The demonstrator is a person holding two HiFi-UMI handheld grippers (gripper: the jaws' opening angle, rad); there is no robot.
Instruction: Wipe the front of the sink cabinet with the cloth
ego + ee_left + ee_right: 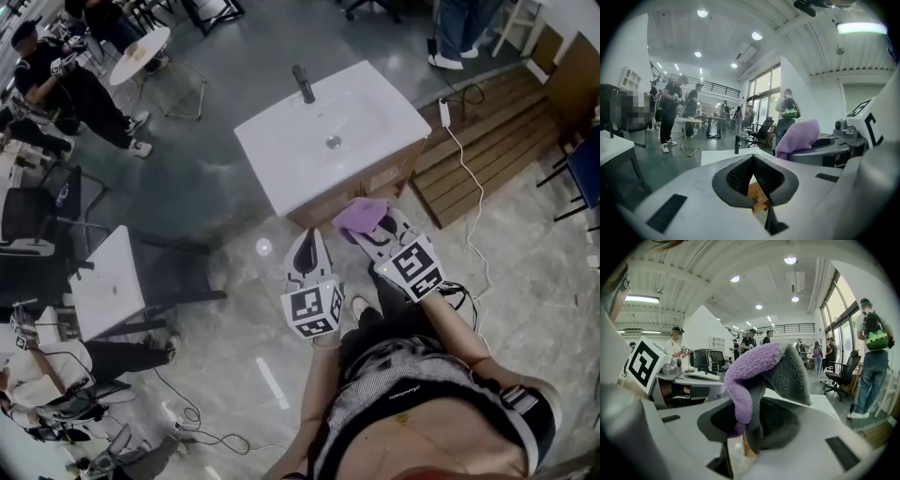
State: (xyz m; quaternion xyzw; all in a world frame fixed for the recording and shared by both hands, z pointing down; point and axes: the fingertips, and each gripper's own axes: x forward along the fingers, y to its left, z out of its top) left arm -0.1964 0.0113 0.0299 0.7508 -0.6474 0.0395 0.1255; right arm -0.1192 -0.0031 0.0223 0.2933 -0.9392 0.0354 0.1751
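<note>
Over glossy marble floor (525, 272), just before sink cabinet (370, 186): fluffy purple cloth (361, 216), grey on back side, folded, pinched between right gripper (373, 232) jaws, bulging above them. Left gripper (310, 246) jaws together, empty.

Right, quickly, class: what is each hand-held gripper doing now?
Left hand-held gripper: closed, empty.
Right hand-held gripper: closed on the purple cloth.

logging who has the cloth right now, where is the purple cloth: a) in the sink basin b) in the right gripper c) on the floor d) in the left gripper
B: the right gripper is shut on the purple cloth, while the left gripper is shut with nothing in it.
</note>
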